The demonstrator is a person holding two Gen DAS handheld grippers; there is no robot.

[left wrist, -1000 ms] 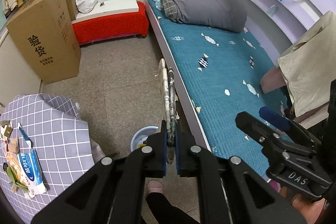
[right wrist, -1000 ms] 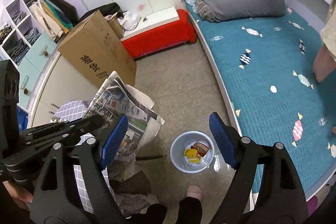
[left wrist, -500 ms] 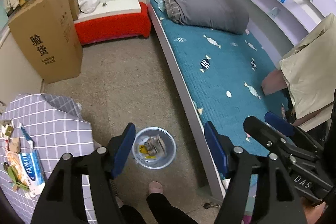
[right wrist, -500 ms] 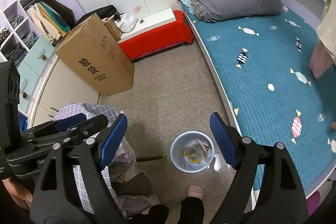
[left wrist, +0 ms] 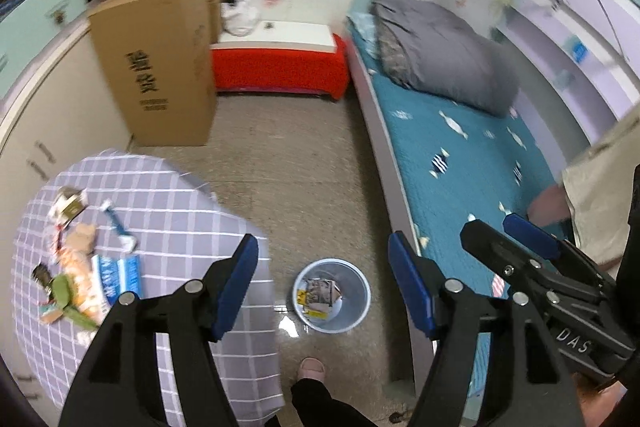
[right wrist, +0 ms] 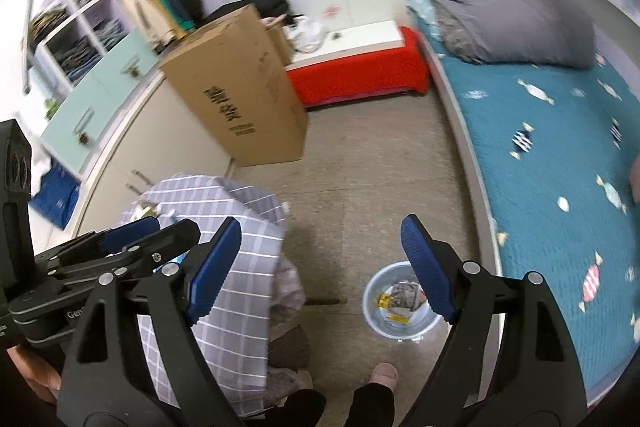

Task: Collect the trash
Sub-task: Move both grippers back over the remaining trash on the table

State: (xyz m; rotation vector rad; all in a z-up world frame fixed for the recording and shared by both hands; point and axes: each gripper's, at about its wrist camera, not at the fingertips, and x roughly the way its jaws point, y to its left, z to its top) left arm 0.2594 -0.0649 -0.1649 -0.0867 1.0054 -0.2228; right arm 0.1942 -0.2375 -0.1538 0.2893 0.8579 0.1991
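A small blue trash bin stands on the floor by the bed, with a folded newspaper and yellow wrappers in it; it also shows in the right wrist view. Several pieces of trash lie on the checked tablecloth of a round table. My left gripper is open and empty, high above the bin. My right gripper is open and empty, above the floor between table and bin; it also shows in the left wrist view.
A tall cardboard box stands by the cabinets. A red-covered bench is at the far wall. The bed with a grey duvet runs along the right. The person's foot is near the bin.
The left gripper opened and let the newspaper fall into the bin. Both grippers have since swung left toward the table. The right gripper stayed open.
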